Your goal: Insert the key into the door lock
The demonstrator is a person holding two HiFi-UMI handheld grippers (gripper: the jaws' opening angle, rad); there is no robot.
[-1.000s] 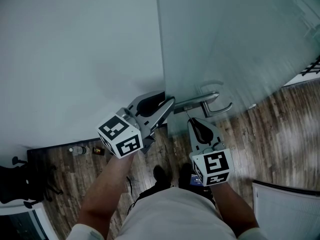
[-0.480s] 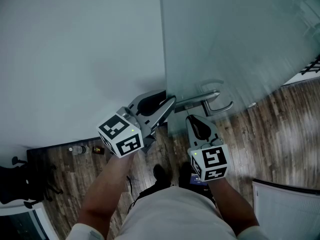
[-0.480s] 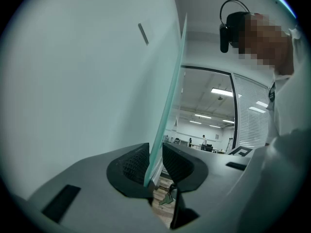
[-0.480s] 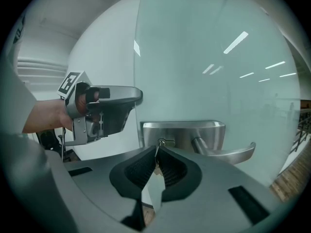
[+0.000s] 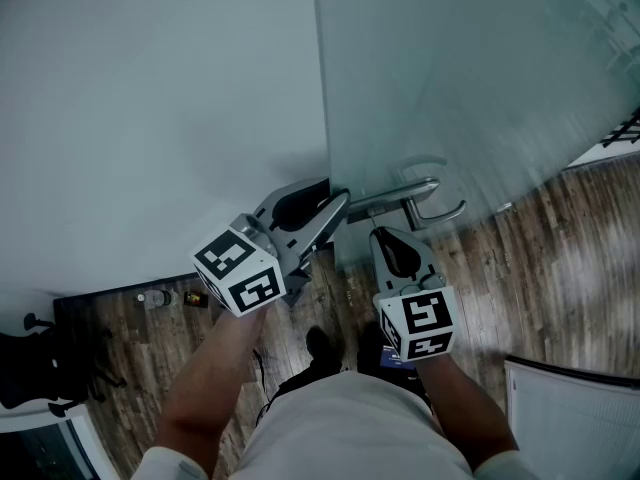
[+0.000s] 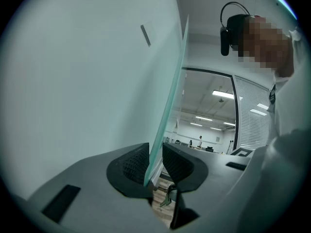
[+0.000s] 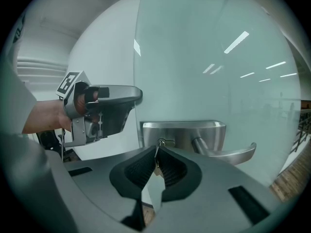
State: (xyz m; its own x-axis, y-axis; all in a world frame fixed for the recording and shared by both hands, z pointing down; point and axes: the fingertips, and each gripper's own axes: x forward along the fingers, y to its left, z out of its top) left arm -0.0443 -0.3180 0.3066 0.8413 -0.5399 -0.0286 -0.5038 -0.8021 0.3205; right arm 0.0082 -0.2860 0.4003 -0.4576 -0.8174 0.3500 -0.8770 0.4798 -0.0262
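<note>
A frosted glass door [image 5: 450, 88] stands ajar, with a steel lock plate [image 7: 194, 130] and lever handle [image 7: 233, 154] near its free edge. My left gripper [image 5: 338, 206] is shut on that door edge [image 6: 170, 96], one pad on each face of the glass. My right gripper [image 5: 383, 236] is shut on a thin key [image 7: 156, 154] held edge-up between its pads. The key's tip sits at the keyhole [image 7: 160, 142] at the plate's left end, below the handle [image 5: 420, 200]. In the right gripper view the left gripper [image 7: 131, 98] shows clamped just left of the plate.
A plain pale wall [image 5: 150, 118] meets the door on the left. Below is wood-plank floor [image 5: 560, 268], with small bottles [image 5: 160, 298] by the skirting, a black chair [image 5: 30, 368] at far left and a white panel [image 5: 570, 418] at lower right.
</note>
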